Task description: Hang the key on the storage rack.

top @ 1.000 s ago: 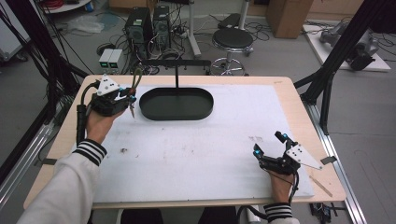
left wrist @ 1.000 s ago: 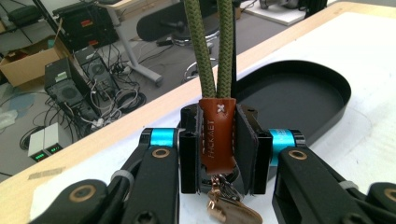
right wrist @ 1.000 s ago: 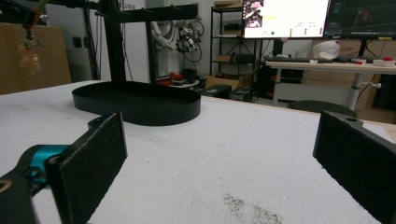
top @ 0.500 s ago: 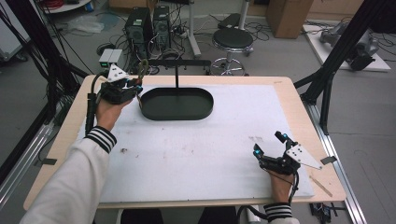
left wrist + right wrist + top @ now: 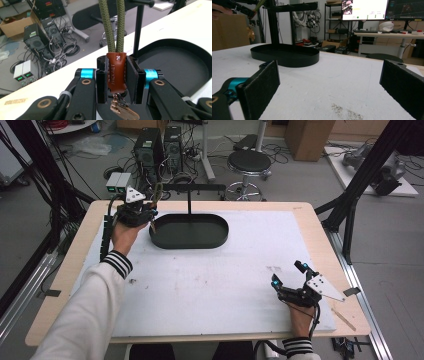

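A brown leather key strap [image 5: 116,71] is clamped in the left gripper [image 5: 117,75]; below it, apparently, keys [image 5: 123,111] are hung. The right gripper [image 5: 329,82] is held open.

One black oval tray [image 5: 189,239], one upright stand [image 5: 189,200], one olive-corded keychain [image 5: 116,72], two grippers.

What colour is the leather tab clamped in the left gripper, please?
Reddish-brown stitched leather tab, clearest in the left gripper view.
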Available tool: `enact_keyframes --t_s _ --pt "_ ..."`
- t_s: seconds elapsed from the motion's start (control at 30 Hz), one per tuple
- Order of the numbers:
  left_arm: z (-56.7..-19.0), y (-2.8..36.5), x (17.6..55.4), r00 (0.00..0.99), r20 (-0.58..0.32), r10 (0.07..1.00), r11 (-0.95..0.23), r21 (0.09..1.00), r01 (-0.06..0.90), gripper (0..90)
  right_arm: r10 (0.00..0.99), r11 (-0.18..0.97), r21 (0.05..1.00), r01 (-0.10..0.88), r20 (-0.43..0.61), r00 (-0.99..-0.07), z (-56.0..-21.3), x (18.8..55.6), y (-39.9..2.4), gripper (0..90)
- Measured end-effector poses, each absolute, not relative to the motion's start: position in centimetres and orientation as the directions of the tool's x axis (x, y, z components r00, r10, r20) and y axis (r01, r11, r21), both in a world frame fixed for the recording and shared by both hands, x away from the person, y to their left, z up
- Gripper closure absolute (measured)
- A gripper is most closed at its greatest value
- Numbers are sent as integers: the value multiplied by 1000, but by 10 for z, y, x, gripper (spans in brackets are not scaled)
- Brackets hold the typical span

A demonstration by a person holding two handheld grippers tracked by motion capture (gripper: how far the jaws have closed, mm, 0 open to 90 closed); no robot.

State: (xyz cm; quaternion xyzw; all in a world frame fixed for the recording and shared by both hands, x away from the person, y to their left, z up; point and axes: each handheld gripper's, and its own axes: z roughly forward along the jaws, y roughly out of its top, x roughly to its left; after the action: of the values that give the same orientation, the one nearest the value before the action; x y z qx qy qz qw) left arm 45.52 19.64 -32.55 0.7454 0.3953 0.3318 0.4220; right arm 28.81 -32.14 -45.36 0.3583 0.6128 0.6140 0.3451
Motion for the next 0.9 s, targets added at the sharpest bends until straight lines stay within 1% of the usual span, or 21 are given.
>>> enact_keyframes --t_s 0.2,0.6,0.9 --pt "-331 196 460 455 161 876 -332 886 324 722 862 -13 1000 16 19 -506 -454 288 -322 18" --pt "-341 197 469 426 129 895 -303 878 370 722 863 -12 1000 14 18 -504 -454 288 -322 18" --pt "-347 198 475 412 129 902 -303 870 389 722 863 -14 1000 17 21 -504 -454 288 -322 18"
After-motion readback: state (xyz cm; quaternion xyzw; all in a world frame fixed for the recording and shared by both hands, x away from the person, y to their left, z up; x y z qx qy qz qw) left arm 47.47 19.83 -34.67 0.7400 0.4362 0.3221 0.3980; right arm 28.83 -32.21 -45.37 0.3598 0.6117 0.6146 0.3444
